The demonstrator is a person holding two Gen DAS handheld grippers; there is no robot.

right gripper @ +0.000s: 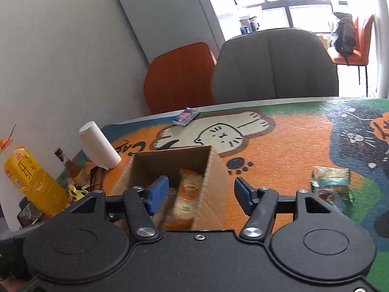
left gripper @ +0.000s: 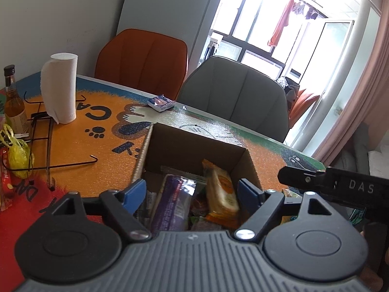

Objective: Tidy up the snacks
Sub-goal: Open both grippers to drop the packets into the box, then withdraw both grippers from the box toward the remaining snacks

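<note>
A cardboard box (left gripper: 194,150) stands on the desk (left gripper: 80,146), which carries a bright cartoon-cat mat, and it already holds several snacks: a purple-wrapped bar (left gripper: 173,202), an orange-and-cream packet (left gripper: 222,189) propped upright against the right wall, and a few smaller wrappers beneath that are too jumbled to tell apart. The left gripper (left gripper: 192,194) hangs over the box mouth with its blue fingers (left gripper: 132,192) apart and nothing between them. The right gripper (right gripper: 201,192) sits at the box's right wall, one finger over the inside and one outside, also spread and empty.

Sorting looks partly done. Still outside the box are a green-and-teal packet (right gripper: 331,185) lying on the mat well to the right, and a small blue packet (left gripper: 161,102) near the far edge by the chairs. A red packet (left gripper: 6,185) at the left edge may also be a snack; that is unclear.

Readable writing is sparse. The mat shows large black letters near the paper towel roll (left gripper: 59,87), seemingly "CA", partly covered. The other gripper's black body (left gripper: 340,187) reads "DAS". A yellow jug (right gripper: 31,180) bears characters too blurred to read.
</note>
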